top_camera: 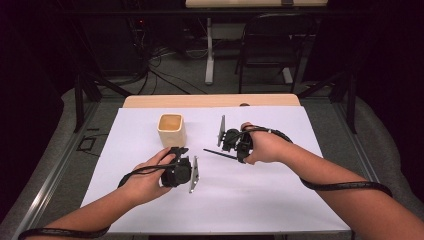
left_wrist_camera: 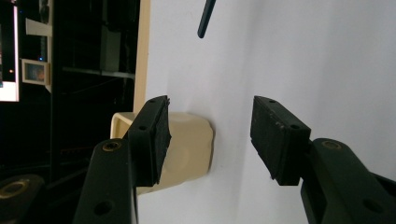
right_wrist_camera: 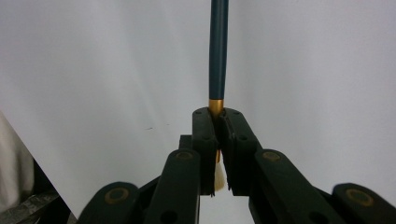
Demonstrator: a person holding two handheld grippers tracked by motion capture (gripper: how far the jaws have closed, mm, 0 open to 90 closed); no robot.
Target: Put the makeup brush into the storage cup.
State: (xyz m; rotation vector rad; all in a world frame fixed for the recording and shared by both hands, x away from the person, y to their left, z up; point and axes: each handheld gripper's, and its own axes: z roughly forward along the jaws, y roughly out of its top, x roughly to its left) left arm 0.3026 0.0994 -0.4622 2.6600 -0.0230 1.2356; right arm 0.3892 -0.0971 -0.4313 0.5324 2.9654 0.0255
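the right tongs (right_wrist_camera: 218, 140) are clamped on a paintbrush (right_wrist_camera: 218, 56) at its gold ferrule, handle pointing out over the white bench (top_camera: 250, 200); it looks light, stiff and slim, best held there. the left tongs (left_wrist_camera: 210, 135) gape wide, empty, toward the cream cup (left_wrist_camera: 187, 149); the right gripper view reveals pale bristles between the jaws, which the high view misses.
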